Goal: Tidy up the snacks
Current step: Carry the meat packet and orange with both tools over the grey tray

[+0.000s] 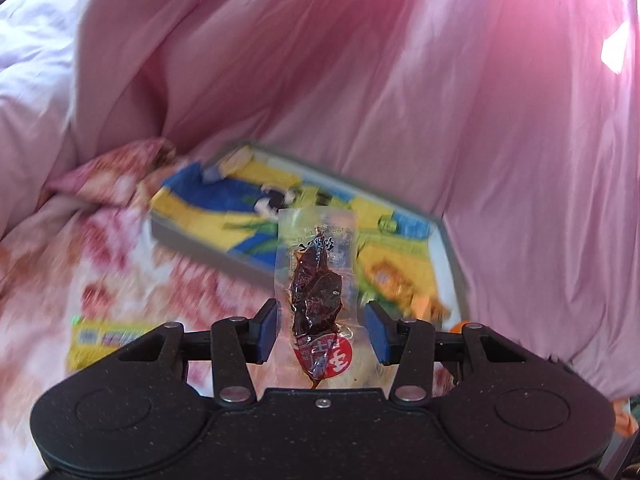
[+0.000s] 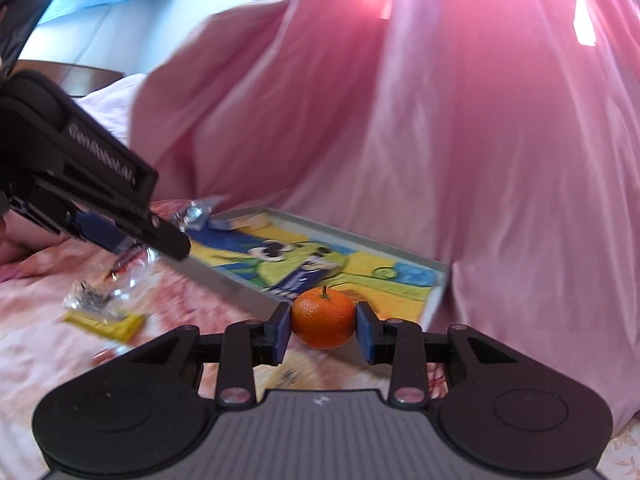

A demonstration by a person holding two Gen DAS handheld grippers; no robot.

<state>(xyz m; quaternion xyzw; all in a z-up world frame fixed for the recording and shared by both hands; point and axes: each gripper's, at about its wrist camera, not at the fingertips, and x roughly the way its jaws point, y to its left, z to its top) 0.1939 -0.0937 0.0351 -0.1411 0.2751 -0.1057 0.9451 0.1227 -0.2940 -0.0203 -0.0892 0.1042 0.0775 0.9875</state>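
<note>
My left gripper (image 1: 320, 328) has its blue pads (image 1: 267, 330) wide apart, with a clear packet of dark dried snack (image 1: 316, 292) standing between them and touching neither pad. Behind it lies a grey tray (image 1: 192, 236) with a yellow and blue cartoon lining. My right gripper (image 2: 323, 330) is shut on a small orange mandarin (image 2: 323, 316), held just in front of the tray's (image 2: 240, 288) near edge. The left gripper's body (image 2: 92, 184) shows at the left of the right wrist view, with clear wrappers (image 2: 100, 296) below it.
A flowered bedspread (image 1: 132, 280) lies under everything. A yellow snack packet (image 1: 100, 340) lies on it left of the left gripper and shows in the right wrist view (image 2: 108, 324). A big pink quilt (image 2: 460, 140) rises behind the tray. Small wrapped sweets (image 2: 196, 212) sit at the tray's far left corner.
</note>
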